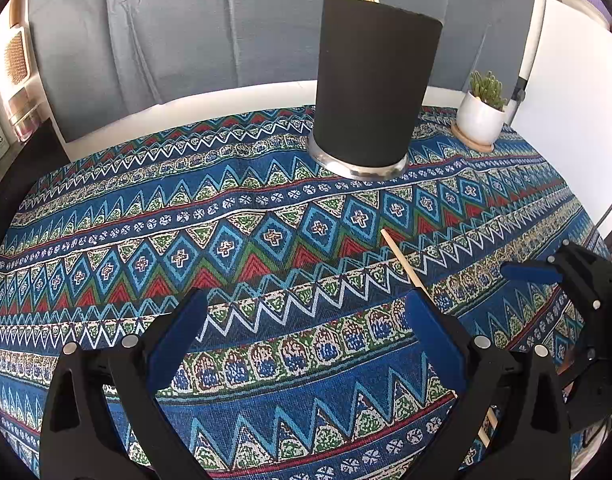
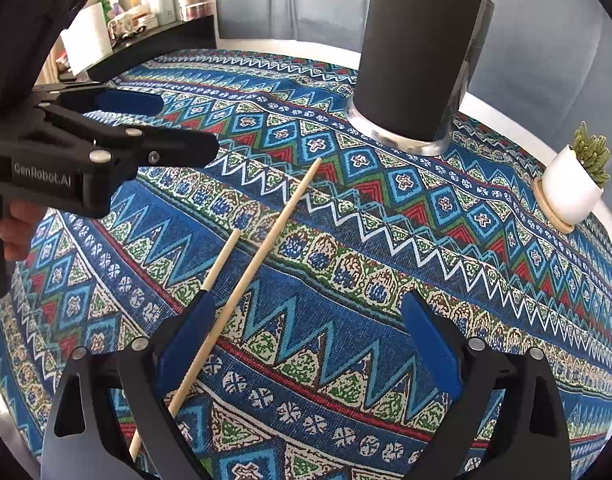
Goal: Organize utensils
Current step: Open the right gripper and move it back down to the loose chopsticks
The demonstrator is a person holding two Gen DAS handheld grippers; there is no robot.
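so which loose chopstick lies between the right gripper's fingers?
The longer chopstick, running from near the holder down between them. The shorter one sits left, ending behind the left finger.

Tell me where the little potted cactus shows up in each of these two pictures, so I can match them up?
Left wrist view: the potted cactus stands at the upper right, on the cloth's far edge, right of the black utensil holder.
Right wrist view: the potted cactus sits at the right edge, mid-height, lower right of the black utensil holder.
Shared landmark: the black utensil holder with chopsticks poking out of its top.
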